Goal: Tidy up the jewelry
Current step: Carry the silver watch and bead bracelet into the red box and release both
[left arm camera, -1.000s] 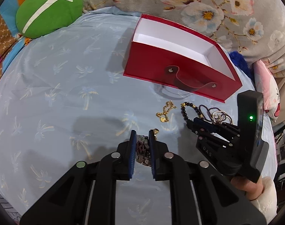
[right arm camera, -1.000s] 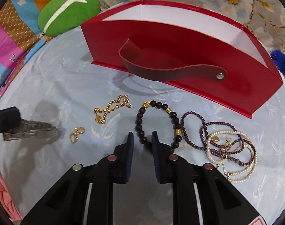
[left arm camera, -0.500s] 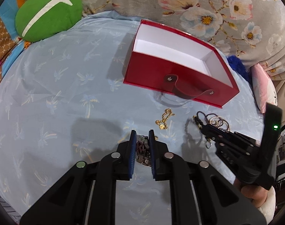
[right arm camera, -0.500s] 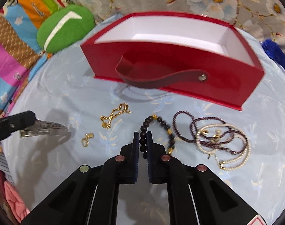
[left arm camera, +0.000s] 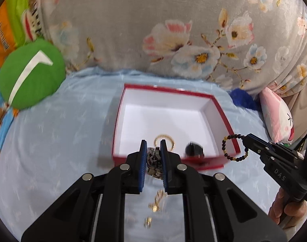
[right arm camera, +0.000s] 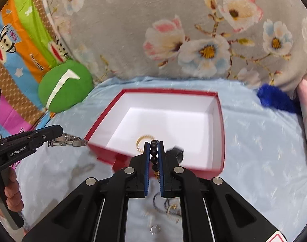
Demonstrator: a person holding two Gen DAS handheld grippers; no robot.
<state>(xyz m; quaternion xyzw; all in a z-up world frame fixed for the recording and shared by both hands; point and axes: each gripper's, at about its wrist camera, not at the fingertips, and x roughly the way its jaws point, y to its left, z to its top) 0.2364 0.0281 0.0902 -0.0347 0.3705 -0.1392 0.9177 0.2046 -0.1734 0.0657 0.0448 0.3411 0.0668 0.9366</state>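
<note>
The left gripper (left arm camera: pixel 153 157), black with ribbed blue pads, is nearly closed on a silver metal link watch band (left arm camera: pixel 153 161), which hangs bunched between its fingers. In the right wrist view the same band (right arm camera: pixel 67 142) sticks out sideways as a flat strip of small shiny links, just beside the box's near left corner. The right gripper (right arm camera: pixel 154 157) is clamped tight on a bracelet of round dark beads (right arm camera: pixel 154 153) with small gold spacers. The left wrist view shows what the right cannot: the bracelet's free loop (left arm camera: pixel 234 147) dangling in a ring off the fingertips, in front of the box's right front corner.

Beyond both grippers sits an open red cardboard box (left arm camera: pixel 222 113) with smooth white inner walls. Inside it lies a thin gold ring-shaped piece (right arm camera: pixel 145 139), blurred, possibly a bangle. A dark rounded shape (left arm camera: pixel 193 150) at the front wall is too blurred to name.

The box rests on a bed covered with a pale blue printed sheet (left arm camera: pixel 52 151). Small gold chain pieces (left arm camera: pixel 157 201) lie on it below the left gripper; only the right view shows the tangled strands (right arm camera: pixel 169 207) beneath its gripper. A round green cushion (left arm camera: pixel 30 74) and a grey floral fabric (left arm camera: pixel 173 30) stand behind.
</note>
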